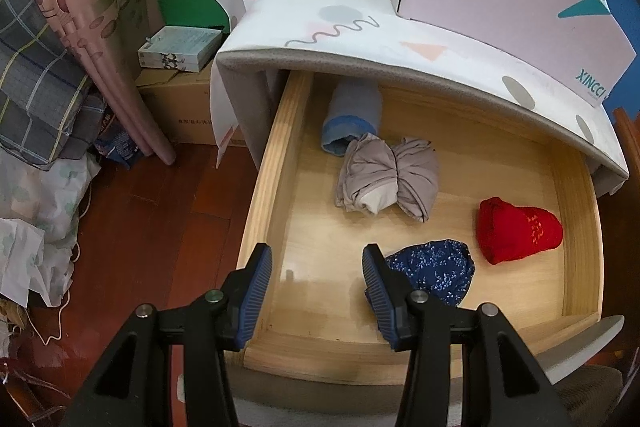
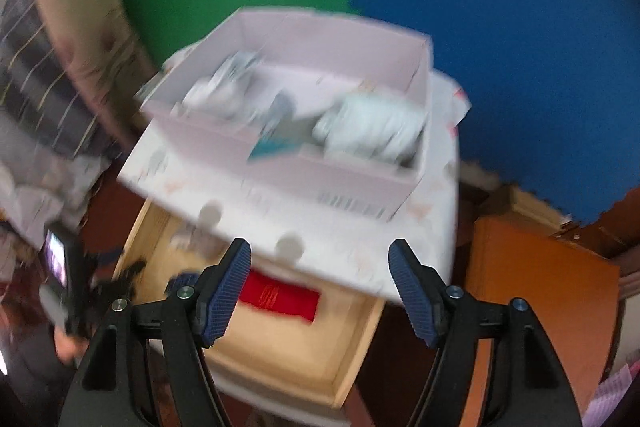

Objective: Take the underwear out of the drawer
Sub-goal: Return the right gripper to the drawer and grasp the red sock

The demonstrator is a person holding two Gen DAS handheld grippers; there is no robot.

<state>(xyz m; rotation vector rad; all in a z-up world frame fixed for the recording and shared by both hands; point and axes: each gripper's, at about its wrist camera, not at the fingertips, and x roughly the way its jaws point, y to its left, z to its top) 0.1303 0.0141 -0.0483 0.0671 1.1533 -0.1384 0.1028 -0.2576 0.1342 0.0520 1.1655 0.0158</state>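
Note:
The wooden drawer (image 1: 272,195) stands pulled out under the cabinet top. Rolled underwear lies in it: a blue-grey roll (image 1: 352,115) at the back, a beige bundle (image 1: 384,179) in the middle, a red roll (image 1: 516,231) on the right and a navy dotted piece (image 1: 436,271) at the front. My left gripper (image 1: 316,255) hangs open over the drawer's front left, empty, its right finger just beside the navy piece. In the blurred right wrist view my right gripper (image 2: 318,247) is open and empty, above the drawer (image 2: 352,359) and the red roll (image 2: 280,297).
A pink box (image 2: 288,163) with pale bundles inside sits on the patterned cabinet top (image 1: 360,39). A cardboard box (image 1: 180,107), a curtain (image 1: 100,27) and bedding crowd the floor at left. An orange cabinet (image 2: 540,287) stands at right. A hand (image 2: 66,345) holds a black device.

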